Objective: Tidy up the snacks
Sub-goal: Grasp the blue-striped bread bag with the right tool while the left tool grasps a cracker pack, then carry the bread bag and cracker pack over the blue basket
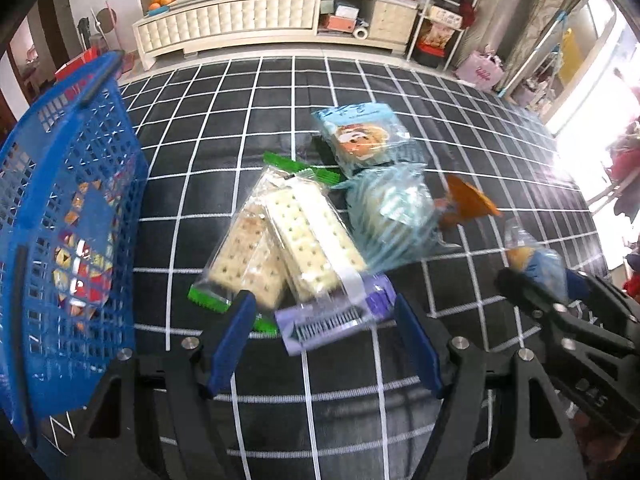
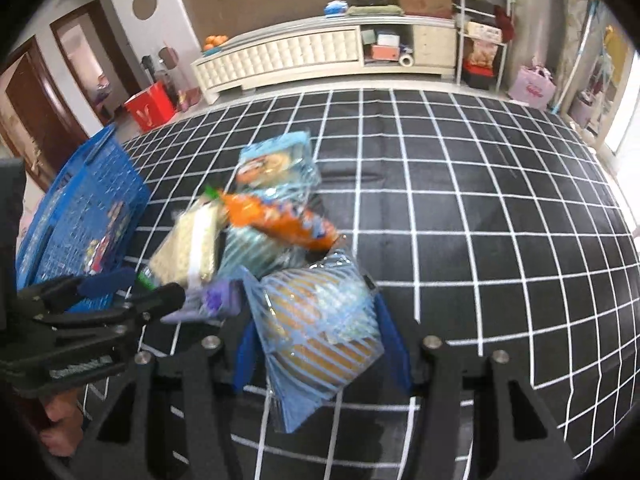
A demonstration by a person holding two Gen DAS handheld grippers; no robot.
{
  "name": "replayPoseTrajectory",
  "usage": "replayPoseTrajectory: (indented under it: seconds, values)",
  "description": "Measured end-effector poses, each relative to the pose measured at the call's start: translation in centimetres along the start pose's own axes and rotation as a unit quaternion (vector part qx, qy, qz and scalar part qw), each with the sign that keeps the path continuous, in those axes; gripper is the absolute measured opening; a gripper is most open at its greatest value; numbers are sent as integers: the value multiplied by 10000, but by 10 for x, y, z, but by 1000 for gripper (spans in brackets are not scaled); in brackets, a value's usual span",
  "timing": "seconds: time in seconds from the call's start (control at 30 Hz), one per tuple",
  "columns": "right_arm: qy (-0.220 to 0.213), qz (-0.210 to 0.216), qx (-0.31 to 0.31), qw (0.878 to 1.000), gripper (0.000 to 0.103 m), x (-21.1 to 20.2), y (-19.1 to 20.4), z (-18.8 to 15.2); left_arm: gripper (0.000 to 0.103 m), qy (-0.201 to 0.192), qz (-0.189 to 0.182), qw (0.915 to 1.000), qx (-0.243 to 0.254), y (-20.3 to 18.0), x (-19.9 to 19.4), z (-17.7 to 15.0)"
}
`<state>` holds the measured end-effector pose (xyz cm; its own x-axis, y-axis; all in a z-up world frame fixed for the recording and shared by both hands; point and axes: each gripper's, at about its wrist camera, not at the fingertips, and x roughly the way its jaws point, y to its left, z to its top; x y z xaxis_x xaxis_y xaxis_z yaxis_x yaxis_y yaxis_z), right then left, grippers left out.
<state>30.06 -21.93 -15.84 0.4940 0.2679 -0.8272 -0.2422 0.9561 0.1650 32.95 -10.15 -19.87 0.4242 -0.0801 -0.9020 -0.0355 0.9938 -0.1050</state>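
Honestly, right gripper is pinching that slick striped bun packet while left gripper hangs spread over the cracker packs, so crinkly plastic could slip before the blue basket.

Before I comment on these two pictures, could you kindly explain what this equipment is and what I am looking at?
A person holds two hand grippers, each carrying a fisheye camera looking along its jaws. The left gripper, jaws open, hovers over cracker packs on a black checked cloth, with a blue basket on its left side. The right gripper has its jaws closed on a striped bag with something golden inside. Other snack packets lie piled ahead.
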Motion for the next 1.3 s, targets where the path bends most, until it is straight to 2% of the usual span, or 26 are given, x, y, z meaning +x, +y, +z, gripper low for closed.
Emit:
replayPoseTrajectory:
  seconds: [0.2,0.37,0.5,0.6,0.63,0.67,0.7,0.83,1.03,1.3]
  values:
    - [-27,-64,16,10000,59,8,-4,3,70,121,59,9995,-274,13,25,15]
    - [75,-58,59,9999,59,17,-6,1,70,126,-78,9995,-294,13,33,24]
    - [134,-77,88,9998,59,20,-10,-2,70,135,372,9992,-18,4,43,32]
    - [156,-94,80,9998,59,20,-9,-1,70,78,444,9990,-7,5,47,33]
    - [155,-124,54,9998,59,20,-8,-2,64,39,485,9988,23,4,46,32]
    - [163,-129,38,9998,59,19,-7,-3,52,19,518,9986,51,4,46,30]
    - [178,-123,36,9998,59,19,-7,-3,51,-9,602,9981,117,2,44,29]
    - [200,-150,37,9997,59,18,-3,-2,45,-9,341,9992,211,5,33,17]
    - [63,-163,-44,9998,59,-3,9,2,44,-218,190,9992,287,13,-1,2]
    - [-189,-172,-197,9995,59,-39,39,6,44,-715,86,9962,491,15,-62,-13]
